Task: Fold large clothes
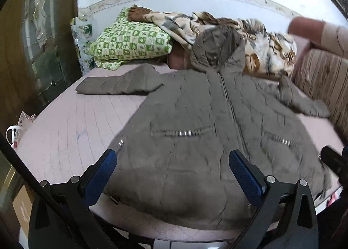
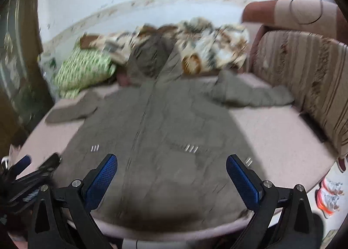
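Observation:
A grey-brown quilted hooded jacket (image 1: 195,118) lies front up on the pink bed (image 1: 65,127), zipped, both sleeves spread out sideways and its hood toward the wall. My left gripper (image 1: 173,162) hovers open above the jacket's hem, nothing between its blue pads. In the blurred right wrist view the same jacket (image 2: 156,131) fills the middle, and my right gripper (image 2: 171,166) stands open over its lower right part, holding nothing. The left gripper (image 2: 32,168) shows at that view's left edge; the right gripper's black finger (image 1: 335,159) shows at the left view's right edge.
A green checked pillow (image 1: 130,42) and a crumpled patterned blanket (image 1: 250,40) lie at the head of the bed by the wall. A striped headboard or cushion (image 2: 304,70) bounds the right side. A wooden wardrobe (image 1: 32,42) stands left. Shoes (image 2: 328,196) sit on the floor at the right.

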`<state>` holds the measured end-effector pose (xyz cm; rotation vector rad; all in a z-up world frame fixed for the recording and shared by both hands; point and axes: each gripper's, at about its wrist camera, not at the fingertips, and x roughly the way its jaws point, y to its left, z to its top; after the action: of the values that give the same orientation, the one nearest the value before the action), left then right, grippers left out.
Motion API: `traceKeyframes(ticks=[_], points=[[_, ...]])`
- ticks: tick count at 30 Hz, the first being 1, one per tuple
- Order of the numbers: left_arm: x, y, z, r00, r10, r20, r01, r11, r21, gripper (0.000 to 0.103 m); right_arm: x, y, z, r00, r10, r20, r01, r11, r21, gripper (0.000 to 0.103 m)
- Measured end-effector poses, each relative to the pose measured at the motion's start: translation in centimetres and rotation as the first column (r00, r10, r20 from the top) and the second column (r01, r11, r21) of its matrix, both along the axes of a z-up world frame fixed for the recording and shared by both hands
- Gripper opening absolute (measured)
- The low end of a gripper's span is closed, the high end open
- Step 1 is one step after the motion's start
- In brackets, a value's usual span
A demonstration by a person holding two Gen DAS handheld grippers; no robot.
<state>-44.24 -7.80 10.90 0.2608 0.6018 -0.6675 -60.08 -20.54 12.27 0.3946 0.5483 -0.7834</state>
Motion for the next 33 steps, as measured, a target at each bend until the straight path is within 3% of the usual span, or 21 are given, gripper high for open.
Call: traceKeyframes(ticks=[3,7,18,33], points=[[-0.5,0.9,-1.5,0.999,0.0,0.033,0.0,1.0,-0.001,0.103,1.0,1.1,-2.0,0.998,0.041,-0.05,-0.04,0.999,0.019,0.102],[0.5,1.0,-2.6,1.0,0.0,-0.018,0.0,1.0,-0.007,0.103,2.4,2.3,-2.4,0.994,0.062,-0.093,-0.063,0.998,-0.007,0.102],[1.7,2.0,-4.0,0.999,-0.011,-0.04,0.012,1.0,0.015,0.103,4.2,3.0,-3.8,0.985,0.076,-0.157,-0.072,0.997,0.033,0.102],[0.8,1.9,-4.1,1.0,-0.021,0.005,0.021,0.999,0.032,0.103,3.8,3.1,-4.0,0.982,0.101,-0.159,-0.095,0.994,0.044,0.102]])
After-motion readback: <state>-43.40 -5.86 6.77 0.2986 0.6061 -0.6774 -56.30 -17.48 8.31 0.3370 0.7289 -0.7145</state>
